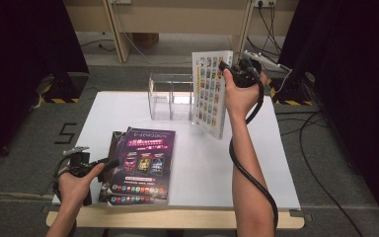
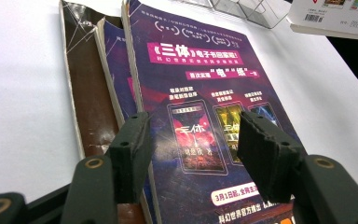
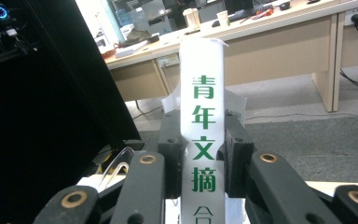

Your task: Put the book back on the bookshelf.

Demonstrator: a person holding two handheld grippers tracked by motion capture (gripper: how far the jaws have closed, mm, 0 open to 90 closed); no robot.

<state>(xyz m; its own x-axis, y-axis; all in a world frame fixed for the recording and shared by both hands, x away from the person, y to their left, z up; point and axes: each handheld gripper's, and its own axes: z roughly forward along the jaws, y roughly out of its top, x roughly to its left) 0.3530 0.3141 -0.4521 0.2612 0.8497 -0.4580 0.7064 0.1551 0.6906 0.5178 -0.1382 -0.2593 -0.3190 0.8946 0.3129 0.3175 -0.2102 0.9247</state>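
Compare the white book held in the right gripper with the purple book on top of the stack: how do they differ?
The white book stands upright, clamped at its spine by the right gripper; the purple book lies flat on the stack. The white cover shows a grid of small pictures; the purple cover is dark with pink banners. The white book looks thicker. Both carry Chinese text.

In the right gripper view, the tongs (image 3: 204,163) cover both faces of the white book (image 3: 202,112), so just its spine with green characters shows, cut off at the bottom edge of the frame. In the left gripper view, the purple book (image 2: 200,93) runs off the bottom edge behind the open tongs (image 2: 193,154), the two books under it (image 2: 91,102) show as narrow strips along its left side, and the clear rack (image 2: 242,9) is cut by the top edge. In the high view, the small pictures on the white book's cover (image 1: 208,91) are too tiny to read, and the near edge of the counter (image 1: 197,148) is partly hidden by the person's forearms.
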